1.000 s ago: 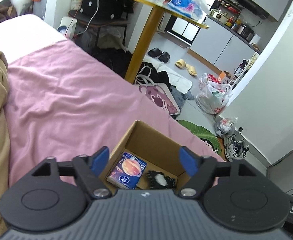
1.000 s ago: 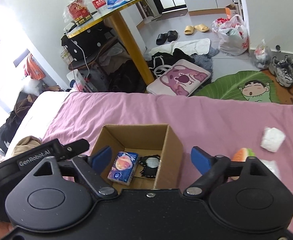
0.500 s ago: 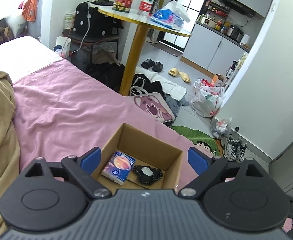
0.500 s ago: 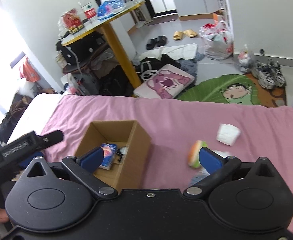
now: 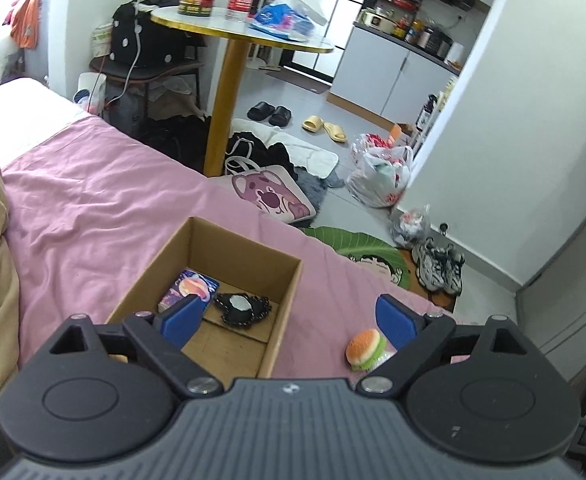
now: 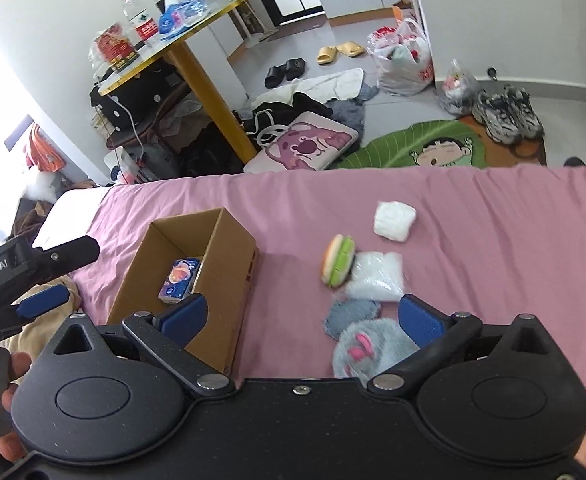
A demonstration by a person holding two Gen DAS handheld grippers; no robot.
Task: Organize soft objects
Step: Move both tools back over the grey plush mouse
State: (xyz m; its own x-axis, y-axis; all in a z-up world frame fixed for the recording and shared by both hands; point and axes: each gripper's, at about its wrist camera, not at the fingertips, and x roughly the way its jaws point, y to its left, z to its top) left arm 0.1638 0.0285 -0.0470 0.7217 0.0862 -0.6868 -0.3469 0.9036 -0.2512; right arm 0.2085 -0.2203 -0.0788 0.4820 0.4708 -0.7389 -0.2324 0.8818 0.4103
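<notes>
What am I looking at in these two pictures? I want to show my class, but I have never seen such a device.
A person holds a hand tool in each hand, each ending in a two-fingered claw with blue pads. A camera on each tool looks forward along its fingers, so each picture shows its own claw at the bottom: the left claw and the right claw. Both are open and hold nothing. Below is a bed with a pink sheet. On it stands a box holding a small packet and a black item. Beside the box lie a burger toy, two white bundles, a denim piece and a furry grey toy.
</notes>
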